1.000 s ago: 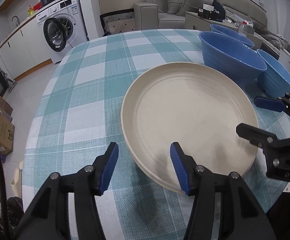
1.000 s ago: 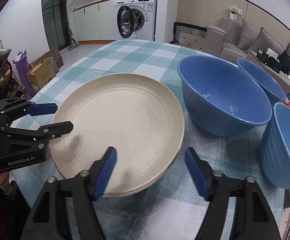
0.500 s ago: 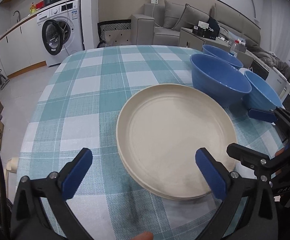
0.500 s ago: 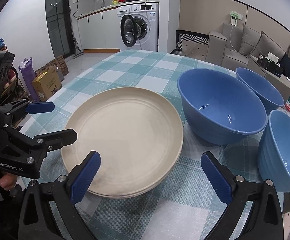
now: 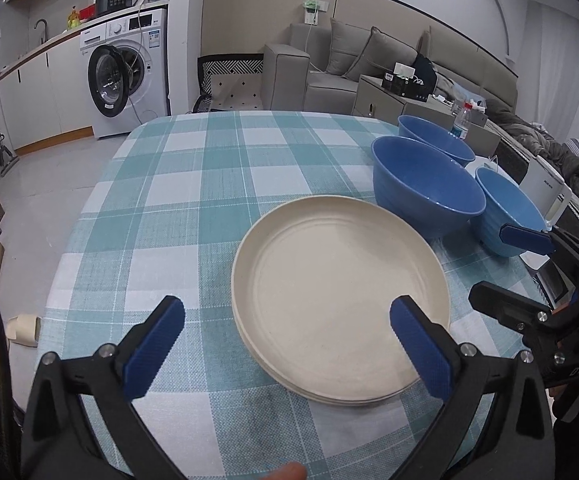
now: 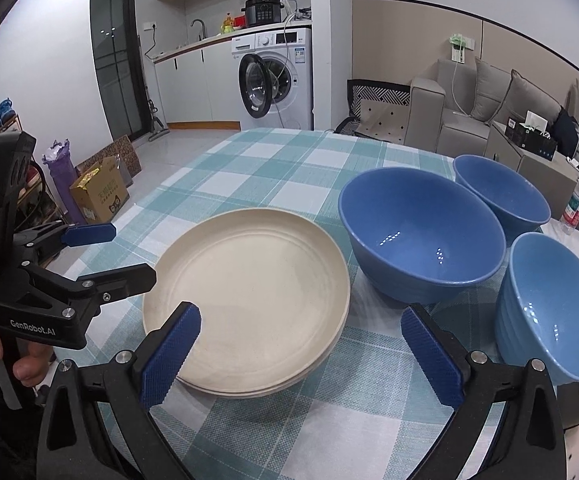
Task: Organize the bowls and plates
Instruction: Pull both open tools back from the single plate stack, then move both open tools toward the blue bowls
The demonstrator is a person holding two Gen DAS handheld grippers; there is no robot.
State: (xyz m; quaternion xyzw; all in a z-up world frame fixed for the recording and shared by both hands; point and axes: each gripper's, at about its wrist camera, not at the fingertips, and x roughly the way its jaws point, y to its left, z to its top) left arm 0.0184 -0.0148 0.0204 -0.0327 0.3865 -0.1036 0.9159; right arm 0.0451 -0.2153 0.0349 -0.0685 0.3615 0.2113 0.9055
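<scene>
Black-armed and blue-padded, the left gripper (image 5: 287, 344) and right gripper (image 6: 299, 350) both gape wide, holding nothing, above the near edge of the cream plates (image 6: 249, 300), which look already stacked on the checked tablecloth (image 5: 193, 184). Beyond them, three blue bowls (image 6: 421, 236) stand separately, close together; nesting them seems the remaining job

Left gripper (image 5: 287, 346) angled downward, jaws spread wide, nothing between the blue pads (image 5: 154, 345). Right gripper (image 6: 299, 356) likewise tilted down, jaws wide, nothing pinched. A hand (image 6: 7, 354) wrapped around the left gripper's handle.
</scene>
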